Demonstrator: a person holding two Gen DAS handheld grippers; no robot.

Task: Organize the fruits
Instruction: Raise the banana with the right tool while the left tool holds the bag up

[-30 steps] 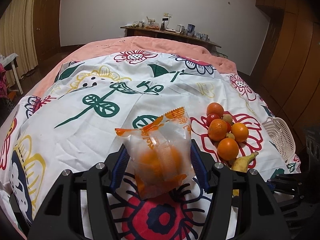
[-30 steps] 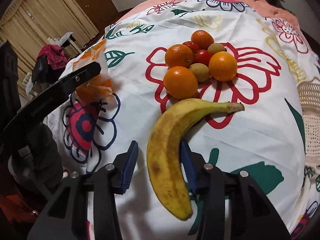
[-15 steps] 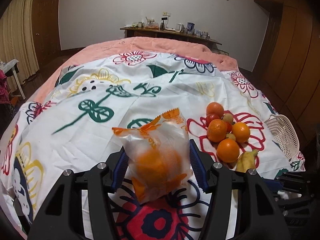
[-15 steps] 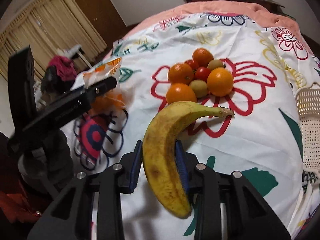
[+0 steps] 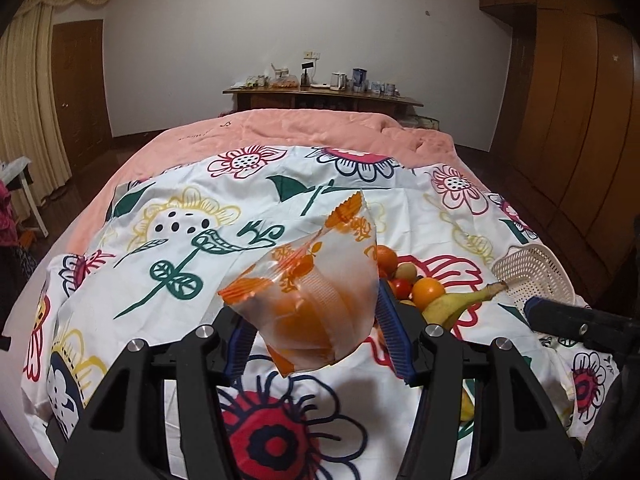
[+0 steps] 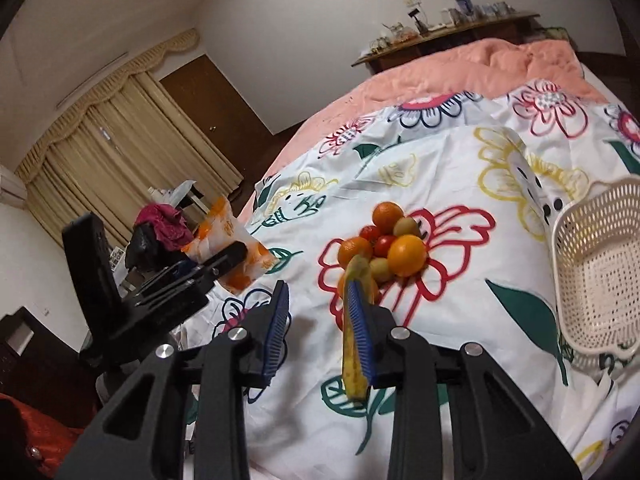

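Lifting marks the change on both sides. A second ago the bag of orange fruit lay low over the flowered cloth. Now it hangs clear above it, its crimped top tipped toward the far end of the bed. The left gripper is grasping it with the jaws about half spread, one blue pad against each side of the bag, much as before.

Right of the bag, the pile of oranges and small fruit sits unmoved on the red flower print.

A second ago the banana lay flat on the cloth with the pads of the right gripper standing apart on either side of it. Those jaws have since clenched to a narrow gap with the banana between them. It is now off the cloth and seen edge-on along the inner face of the right-hand pad. Its far tip points toward the fruit pile. Cloth shows between it and the other pad in the wrist view, so contact on that side cannot be told.

Furthest right, the white basket rests on the cloth, well apart from the banana.
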